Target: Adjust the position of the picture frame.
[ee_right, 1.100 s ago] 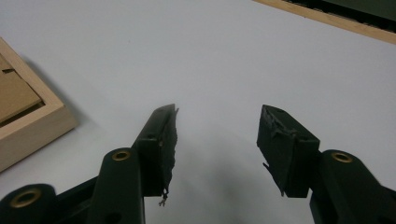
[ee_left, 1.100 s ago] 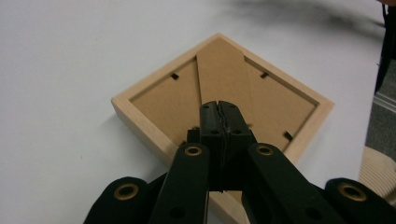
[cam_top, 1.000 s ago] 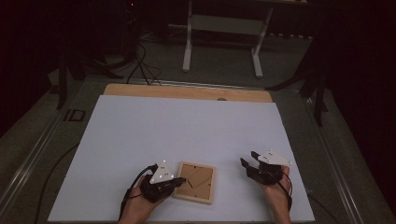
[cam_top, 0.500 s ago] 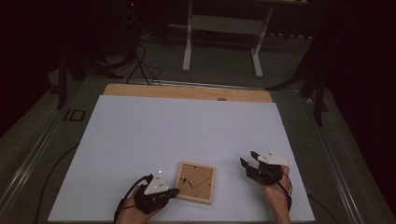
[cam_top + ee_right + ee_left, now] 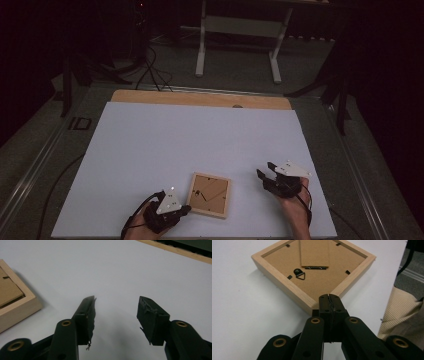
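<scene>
Picture frame (image 5: 210,195) lies face down on the near part of the table (image 5: 200,135), between the two claws.
Left claw (image 5: 329,298) has its jaws pressed together and its tip is at the near corner of the frame; a push there can slide or turn the frame, because nothing holds it. Right claw (image 5: 116,307) stands with jaws apart over bare table, just right of the frame. Left gripper view shows the hanger ring (image 5: 299,273) and backing clips (image 5: 347,272); the high view shows the spacing of both claws.
</scene>
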The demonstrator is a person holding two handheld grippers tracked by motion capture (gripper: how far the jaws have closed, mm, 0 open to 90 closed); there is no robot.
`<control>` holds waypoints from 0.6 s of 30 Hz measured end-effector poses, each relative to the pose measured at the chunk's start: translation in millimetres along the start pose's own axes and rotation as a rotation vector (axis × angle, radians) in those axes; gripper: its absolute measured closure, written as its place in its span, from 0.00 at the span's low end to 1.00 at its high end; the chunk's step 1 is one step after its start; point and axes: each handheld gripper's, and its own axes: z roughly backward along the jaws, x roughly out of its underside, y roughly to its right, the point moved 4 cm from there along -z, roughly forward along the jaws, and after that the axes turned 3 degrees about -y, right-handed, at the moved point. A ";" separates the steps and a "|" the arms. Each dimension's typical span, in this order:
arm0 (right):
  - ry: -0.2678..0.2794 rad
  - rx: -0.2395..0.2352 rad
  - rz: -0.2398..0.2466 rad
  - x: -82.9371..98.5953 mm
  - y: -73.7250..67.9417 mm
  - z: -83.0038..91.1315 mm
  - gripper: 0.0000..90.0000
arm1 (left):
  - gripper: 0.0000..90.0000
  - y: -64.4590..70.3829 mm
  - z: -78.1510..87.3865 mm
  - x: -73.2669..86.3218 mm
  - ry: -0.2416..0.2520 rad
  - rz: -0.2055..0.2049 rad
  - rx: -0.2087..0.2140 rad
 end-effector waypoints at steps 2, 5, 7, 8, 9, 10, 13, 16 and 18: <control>0.002 -0.001 -0.001 -0.4 -0.7 -0.1 0.60 | 1.00 -2.3 -0.1 0.2 -0.002 0.007 -0.008; 0.008 -0.031 -0.015 -2.9 -3.5 -0.5 0.78 | 1.00 -5.9 -0.3 0.4 -0.004 0.021 -0.021; 0.010 -0.040 -0.018 -3.7 -4.7 -0.7 0.81 | 1.00 -7.9 -0.5 0.0 -0.004 0.026 -0.028; 0.011 -0.043 -0.013 -4.4 -6.0 -0.9 0.84 | 1.00 -8.8 -0.8 -0.4 -0.004 0.026 -0.034; 0.011 -0.044 -0.007 -5.1 -7.2 -1.1 0.87 | 1.00 -9.4 -1.2 -0.8 -0.002 0.033 -0.038; 0.011 -0.046 -0.006 -5.9 -8.6 -1.2 0.90 | 1.00 -10.4 -1.5 -1.2 -0.004 0.034 -0.041; 0.016 -0.057 -0.003 -7.9 -12.0 -2.2 0.96 | 1.00 -13.6 -3.4 -2.9 0.001 0.046 -0.051; 0.013 -0.065 0.005 -9.0 -15.2 -3.7 0.98 | 1.00 -16.9 -5.9 -5.1 0.005 0.059 -0.061; 0.012 -0.078 0.006 -9.5 -18.1 -5.0 0.99 | 1.00 -19.0 -7.6 -6.8 0.006 0.062 -0.066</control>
